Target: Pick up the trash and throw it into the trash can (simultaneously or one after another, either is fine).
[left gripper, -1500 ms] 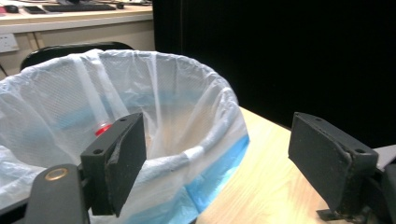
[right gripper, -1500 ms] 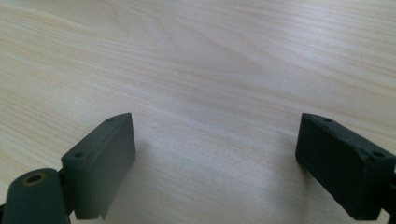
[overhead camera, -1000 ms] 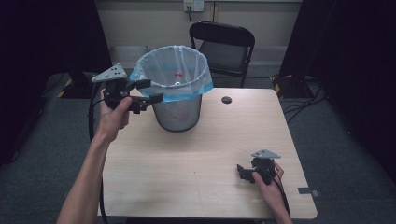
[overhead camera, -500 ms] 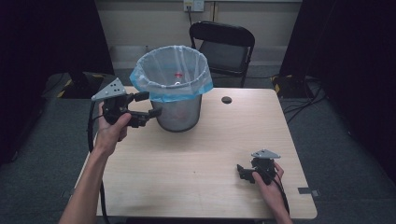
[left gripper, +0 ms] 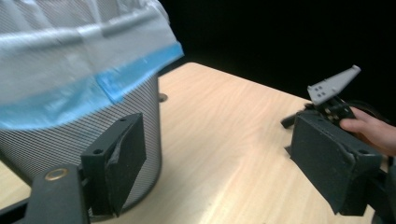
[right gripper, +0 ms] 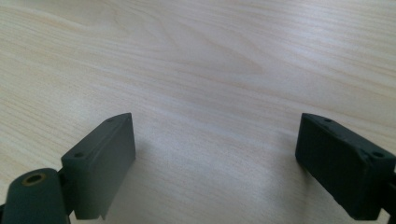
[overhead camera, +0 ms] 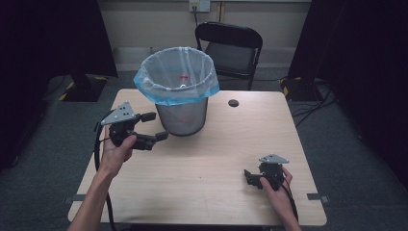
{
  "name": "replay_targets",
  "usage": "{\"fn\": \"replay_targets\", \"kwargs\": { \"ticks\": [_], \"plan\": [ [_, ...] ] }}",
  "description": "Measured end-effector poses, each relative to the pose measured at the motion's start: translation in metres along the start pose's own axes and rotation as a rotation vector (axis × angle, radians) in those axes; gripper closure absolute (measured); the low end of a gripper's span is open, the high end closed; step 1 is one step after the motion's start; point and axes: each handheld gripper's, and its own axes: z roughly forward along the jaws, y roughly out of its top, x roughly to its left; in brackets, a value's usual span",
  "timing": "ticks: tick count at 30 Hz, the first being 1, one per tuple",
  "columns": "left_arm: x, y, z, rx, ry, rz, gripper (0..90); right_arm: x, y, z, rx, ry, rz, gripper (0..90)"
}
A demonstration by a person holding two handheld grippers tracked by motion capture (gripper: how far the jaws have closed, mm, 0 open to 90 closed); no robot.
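The right gripper (overhead camera: 254,177) rests on the desk (overhead camera: 211,192) near its front right corner, held by the right hand (overhead camera: 278,195). Its jaws stand wide apart with only bare wood between them, as the right gripper view confirms.

The left gripper (overhead camera: 153,127) hovers toward the desk's left edge, just beside the lower wall of the mesh waste bin (overhead camera: 183,118), apart from it. Its jaws stand wide and have just been opening; nothing lies between them. In the left gripper view, one pad (left gripper: 125,161) sits close in front of the mesh.

The bin stands upright near the back edge, left of centre. A white liner bag (overhead camera: 177,77) with a blue hem (overhead camera: 168,96) is folded down over the rim. A grommet hole (overhead camera: 234,103) lies to the bin's right; a black chair (overhead camera: 230,48) stands behind the desk.

Procedure, as judged: the liner appears seated and the step in hand is withdrawal. Keep the jaws open and clear of the hem so the fold is not dragged off. Move away from the wall before lowering, to avoid tipping the bin.

Change from the earlier frame: the left gripper was up at the rim, at the blue hem; it is now lower and nearer the front. The right gripper is unmoved.
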Motion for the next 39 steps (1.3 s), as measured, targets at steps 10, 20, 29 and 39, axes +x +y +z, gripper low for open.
{"fn": "replay_targets", "kwargs": {
  "ticks": [10,20,29,39],
  "plan": [
    [-0.008,-0.030,0.003,0.049,0.009,-0.012,18.3,0.000,0.000,0.000,0.000,0.000,0.000,11.3],
    [-0.010,-0.057,0.005,0.111,0.040,-0.017,17.9,0.000,0.000,0.000,0.000,0.000,0.000,11.3],
    [-0.013,-0.083,0.006,0.156,0.051,-0.041,17.5,0.000,0.000,0.000,0.000,0.000,0.000,11.3],
    [-0.016,-0.113,0.012,0.216,0.062,-0.069,17.6,0.000,0.000,0.000,0.000,0.000,0.000,11.3]
  ]
}}
